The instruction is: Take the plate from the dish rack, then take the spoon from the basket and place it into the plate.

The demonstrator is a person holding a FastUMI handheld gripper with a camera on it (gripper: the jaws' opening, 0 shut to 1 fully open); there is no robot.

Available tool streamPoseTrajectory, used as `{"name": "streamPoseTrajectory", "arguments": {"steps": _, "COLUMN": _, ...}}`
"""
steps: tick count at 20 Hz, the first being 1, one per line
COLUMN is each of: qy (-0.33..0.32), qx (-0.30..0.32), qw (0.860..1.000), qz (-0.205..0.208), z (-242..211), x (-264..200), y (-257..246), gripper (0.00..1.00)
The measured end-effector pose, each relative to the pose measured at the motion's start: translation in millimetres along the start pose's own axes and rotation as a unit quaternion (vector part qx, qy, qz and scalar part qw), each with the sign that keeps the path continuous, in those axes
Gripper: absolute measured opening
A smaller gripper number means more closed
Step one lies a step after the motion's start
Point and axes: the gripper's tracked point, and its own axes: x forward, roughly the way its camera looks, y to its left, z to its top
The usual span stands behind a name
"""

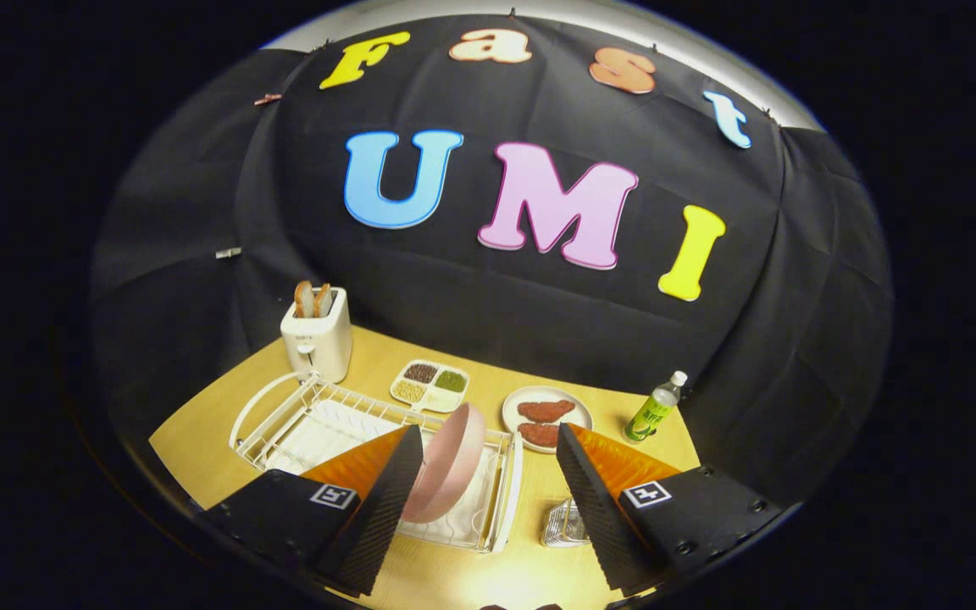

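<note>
- Tongs [488, 500] nearest the camera: two black ribbed fingers [386, 500] spread wide, nothing clamped between them.
- Plate [447, 466]: pink, round, standing on edge in the rack [285, 407], leaning a bit. It sits just beside the left finger's inner face; whether they touch can't be told. The right finger is well apart from it.
- Plate looks smooth, shallow, with a plain rim, no food on it. Probably slick, so a rim grip could slip.
- Step in hand, my read: the first one, going in for the plate. It is not yet taken out of the rack.
- Next move calls for: bring the tongs around the rim so one finger lands on each face, close, then lift up out of the wires without snagging.
- Rack: white wire, on the tabletop [200, 440], with a white drip tray under it.
- Basket [564, 524]: small wire thing just ahead of the right finger, beside the rack's near corner. Partly hidden by the finger; a spoon can't be made out in it.
- Further out: a plate with red pieces [546, 419] beyond the fingers, a divided dish [430, 384] of grains behind the rack, a green-label bottle [654, 410] to the right of the food plate.
- Toaster [316, 335] with bread slices at the rack's far left corner, near the wall.
</note>
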Motion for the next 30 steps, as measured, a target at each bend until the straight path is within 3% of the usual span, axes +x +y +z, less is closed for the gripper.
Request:
{"name": "streamPoseTrajectory", "arguments": {"steps": 6, "qy": 0.143, "qx": -0.019, "qw": 0.989, "qz": -0.024, "z": -42, "x": 63, "y": -5, "gripper": 0.96}}
{"name": "streamPoseTrajectory", "arguments": {"steps": 11, "qy": 0.212, "qx": -0.021, "qw": 0.976, "qz": -0.042, "z": -58, "x": 98, "y": 5, "gripper": 0.92}}
{"name": "streamPoseTrajectory", "arguments": {"steps": 15, "qy": 0.247, "qx": -0.047, "qw": 0.966, "qz": -0.066, "z": -74, "x": 118, "y": 0, "gripper": 0.78}}
{"name": "streamPoseTrajectory", "arguments": {"steps": 19, "qy": 0.291, "qx": -0.040, "qw": 0.952, "qz": -0.086, "z": -95, "x": 123, "y": -2, "gripper": 0.52}}
{"name": "streamPoseTrajectory", "arguments": {"steps": 23, "qy": 0.320, "qx": 0.030, "qw": 0.941, "qz": -0.102, "z": -102, "x": 126, "y": 5, "gripper": 0.32}}
{"name": "streamPoseTrajectory", "arguments": {"steps": 25, "qy": 0.329, "qx": 0.058, "qw": 0.937, "qz": -0.102, "z": -102, "x": 125, "y": 10, "gripper": 0.26}}
{"name": "streamPoseTrajectory", "arguments": {"steps": 30, "qy": 0.325, "qx": 0.038, "qw": 0.940, "qz": -0.097, "z": -101, "x": 124, "y": 10, "gripper": 0.19}}
